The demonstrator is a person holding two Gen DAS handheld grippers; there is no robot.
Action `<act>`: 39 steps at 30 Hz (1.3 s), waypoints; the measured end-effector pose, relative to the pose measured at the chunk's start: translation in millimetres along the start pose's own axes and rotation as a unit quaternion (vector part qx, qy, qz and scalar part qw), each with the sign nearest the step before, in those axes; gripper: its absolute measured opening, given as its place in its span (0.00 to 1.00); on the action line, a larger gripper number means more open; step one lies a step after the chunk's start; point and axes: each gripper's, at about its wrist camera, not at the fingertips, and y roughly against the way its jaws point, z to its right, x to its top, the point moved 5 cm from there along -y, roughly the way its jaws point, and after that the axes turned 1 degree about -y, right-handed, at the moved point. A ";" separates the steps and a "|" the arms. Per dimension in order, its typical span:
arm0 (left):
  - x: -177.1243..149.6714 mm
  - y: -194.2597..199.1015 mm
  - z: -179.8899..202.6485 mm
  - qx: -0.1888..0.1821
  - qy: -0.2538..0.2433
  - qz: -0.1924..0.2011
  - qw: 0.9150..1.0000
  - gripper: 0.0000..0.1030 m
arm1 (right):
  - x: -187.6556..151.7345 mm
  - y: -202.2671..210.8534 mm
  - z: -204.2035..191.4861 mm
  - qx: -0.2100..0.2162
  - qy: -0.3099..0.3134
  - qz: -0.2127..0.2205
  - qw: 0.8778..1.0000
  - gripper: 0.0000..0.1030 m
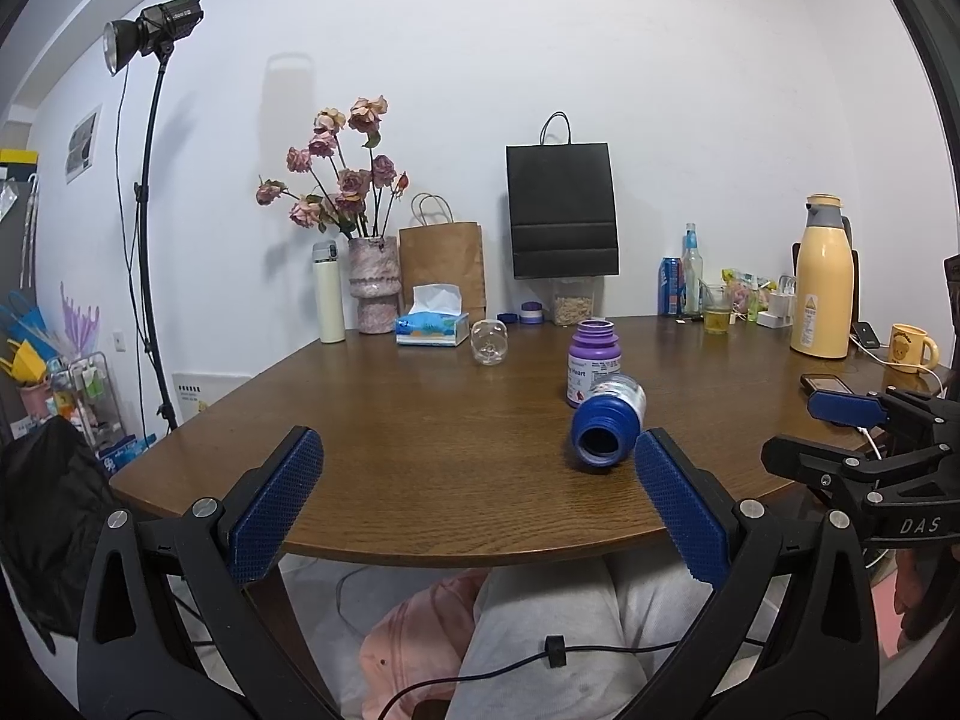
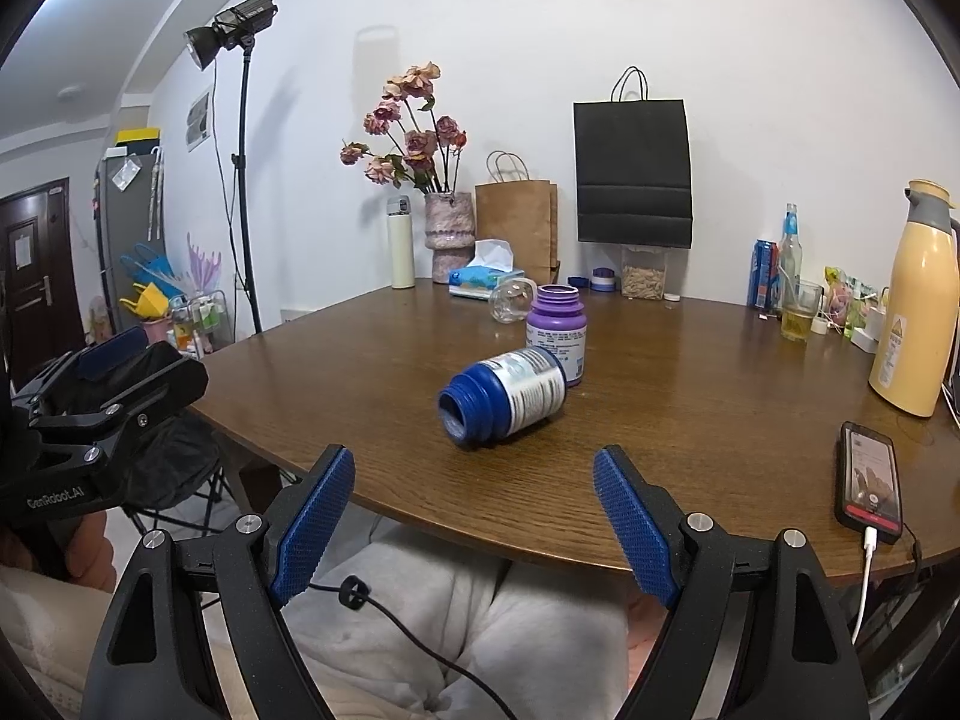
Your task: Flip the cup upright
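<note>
A blue bottle-like cup (image 1: 607, 422) with a silver label lies on its side on the brown table (image 1: 420, 420), open mouth toward me; it also shows in the right wrist view (image 2: 504, 397). A purple bottle (image 1: 592, 367) stands upright just behind it, also in the right wrist view (image 2: 557, 330). My left gripper (image 1: 477, 468) is open and empty at the table's near edge, its right finger close to the cup. My right gripper (image 2: 474, 483) is open and empty, in front of the cup at the near edge.
A clear jar (image 1: 489, 343) lies on its side farther back. A tissue box (image 1: 431, 324), flower vase (image 1: 375, 282), paper bags (image 1: 561, 210), a yellow thermos (image 1: 823, 282), a mug (image 1: 909, 348) and a charging phone (image 2: 870, 474) stand around the table.
</note>
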 end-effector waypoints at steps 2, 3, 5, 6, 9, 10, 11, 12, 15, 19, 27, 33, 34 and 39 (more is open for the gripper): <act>-0.5 0.1 0.5 -0.001 0.000 0.000 1.000 1.00 | 0.2 0.1 0.2 0.000 0.001 0.000 1.000 0.84; -0.7 0.0 0.3 -0.002 -0.001 -0.001 1.000 1.00 | 0.1 0.0 0.3 0.000 0.001 0.000 1.000 0.84; -2.5 -0.7 1.8 -0.003 -0.001 -0.003 1.000 1.00 | -0.1 -0.6 0.8 0.000 -0.001 0.000 1.000 0.84; -3.7 -1.0 2.5 -0.003 -0.001 -0.003 1.000 1.00 | 0.1 -0.1 0.2 0.000 0.000 0.000 1.000 0.84; -4.3 -2.7 2.8 -0.005 -0.001 -0.004 1.000 1.00 | 0.8 -2.0 -0.8 -0.003 0.002 0.000 1.000 0.84; -3.9 -3.8 3.2 -0.004 0.000 -0.003 1.000 1.00 | 1.7 -3.8 -0.6 -0.005 0.000 -0.002 1.000 0.84; -3.6 -5.1 3.6 -0.004 0.001 -0.002 1.000 1.00 | 2.5 -5.1 -0.3 -0.005 -0.002 -0.002 1.000 0.84; -3.6 -7.0 4.0 -0.005 0.003 -0.003 1.000 1.00 | 3.0 -7.3 0.2 -0.003 -0.006 -0.003 1.000 0.84; -2.2 -21.3 -0.5 0.008 0.005 -0.014 1.000 1.00 | 6.0 -22.0 3.6 0.004 -0.019 -0.011 1.000 0.84; 1.1 -47.3 -14.7 0.011 0.021 -0.020 1.000 1.00 | 16.0 -65.9 12.0 -0.001 -0.039 -0.041 0.998 0.84; 10.0 -129.2 -29.1 -0.011 0.055 -0.079 0.995 1.00 | 39.8 -162.9 41.9 -0.043 -0.118 -0.122 0.985 0.84; 17.8 -178.2 -54.8 -0.028 0.079 -0.107 0.991 1.00 | 31.2 -208.3 25.4 -0.011 -0.119 -0.175 0.977 0.67; 19.0 -186.7 -60.4 -0.035 0.083 -0.115 0.989 1.00 | 32.1 -214.4 11.7 0.002 -0.085 -0.180 0.980 0.67; 21.1 -221.0 -82.5 -0.080 0.115 -0.151 0.979 0.98 | 40.3 -239.2 -52.4 0.057 0.087 -0.194 0.976 0.67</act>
